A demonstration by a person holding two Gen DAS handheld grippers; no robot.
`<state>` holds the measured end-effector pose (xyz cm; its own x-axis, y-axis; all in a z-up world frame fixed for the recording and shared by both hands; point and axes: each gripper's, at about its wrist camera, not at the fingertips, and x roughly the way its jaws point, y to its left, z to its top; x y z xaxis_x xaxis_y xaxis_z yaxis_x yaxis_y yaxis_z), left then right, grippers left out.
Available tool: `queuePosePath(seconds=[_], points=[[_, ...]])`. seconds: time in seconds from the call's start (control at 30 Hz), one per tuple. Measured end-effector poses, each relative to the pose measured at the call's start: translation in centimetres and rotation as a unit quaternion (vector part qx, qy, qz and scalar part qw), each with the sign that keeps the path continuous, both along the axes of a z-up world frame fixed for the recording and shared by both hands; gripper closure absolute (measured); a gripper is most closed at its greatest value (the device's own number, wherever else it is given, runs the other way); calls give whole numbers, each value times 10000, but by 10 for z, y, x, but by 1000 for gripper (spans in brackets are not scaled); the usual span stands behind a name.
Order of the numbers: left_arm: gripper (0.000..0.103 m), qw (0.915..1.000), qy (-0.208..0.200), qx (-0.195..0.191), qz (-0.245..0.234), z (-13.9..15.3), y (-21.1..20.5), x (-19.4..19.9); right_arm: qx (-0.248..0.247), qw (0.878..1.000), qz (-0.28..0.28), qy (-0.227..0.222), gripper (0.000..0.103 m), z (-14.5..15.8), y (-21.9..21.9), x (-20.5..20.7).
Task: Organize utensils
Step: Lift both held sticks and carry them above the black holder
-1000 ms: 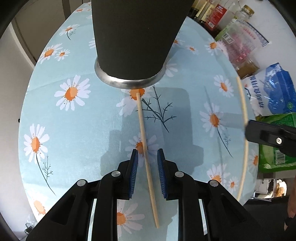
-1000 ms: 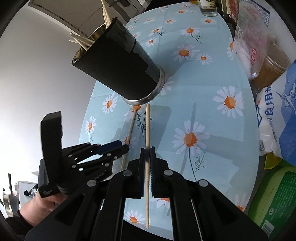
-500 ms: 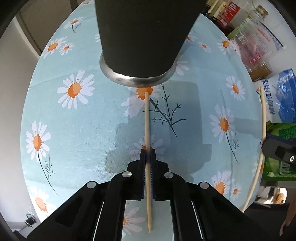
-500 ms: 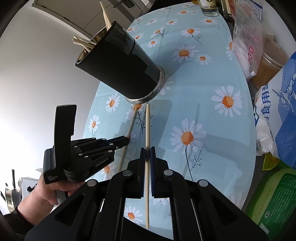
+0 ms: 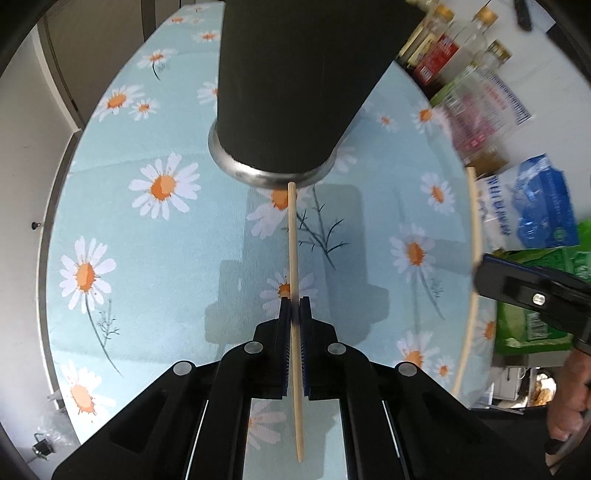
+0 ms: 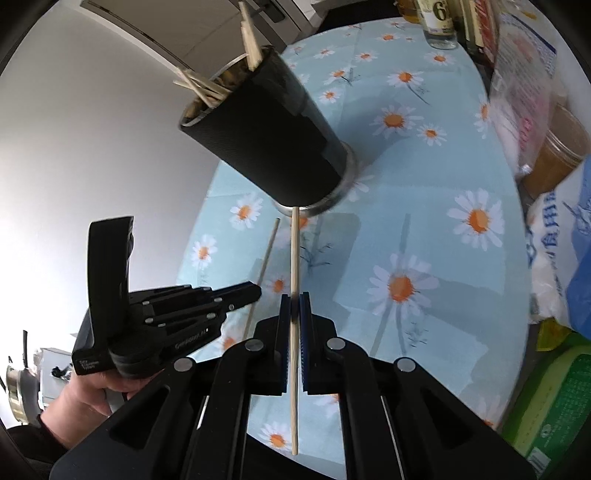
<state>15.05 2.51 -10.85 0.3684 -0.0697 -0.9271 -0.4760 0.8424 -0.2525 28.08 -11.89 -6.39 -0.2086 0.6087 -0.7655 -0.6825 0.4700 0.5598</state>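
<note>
Chopstick (image 5: 293, 258) pinched in left tongs (image 5: 294, 310); second chopstick (image 6: 294, 258) in right tongs (image 6: 294, 306).

A large "6" is showing on the label of a bottle (image 6: 439, 23) far ahead of the right gripper's jaws. Chinese characters, one reading "用", are showing on the white-and-blue bag (image 6: 565, 236) right of them. Other labels are blurring.

Table (image 5: 110, 295) under pale blue daisy-print cloth (image 6: 443, 240); plain white wall (image 6: 92, 129) behind; bottles (image 5: 443, 55), jars, food bags (image 5: 543, 206) crowded along far edge; daylight casting soft shadows on cloth.
</note>
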Motion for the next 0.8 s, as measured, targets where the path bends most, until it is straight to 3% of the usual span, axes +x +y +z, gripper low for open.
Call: queuePosePath(seconds=[0.17, 0.4, 0.8], points=[[99, 9979, -641, -25, -63, 34, 4, -18, 435, 9990, -2, -135, 98, 17, 7, -6], [99, 9929, -1178, 11, -195, 74, 8, -38, 910, 9952, -59, -348, 98, 40, 20, -14], [99, 9765, -2085, 321, -432, 126, 34, -33, 1437, 9866, -360, -684, 98, 76, 42, -13]])
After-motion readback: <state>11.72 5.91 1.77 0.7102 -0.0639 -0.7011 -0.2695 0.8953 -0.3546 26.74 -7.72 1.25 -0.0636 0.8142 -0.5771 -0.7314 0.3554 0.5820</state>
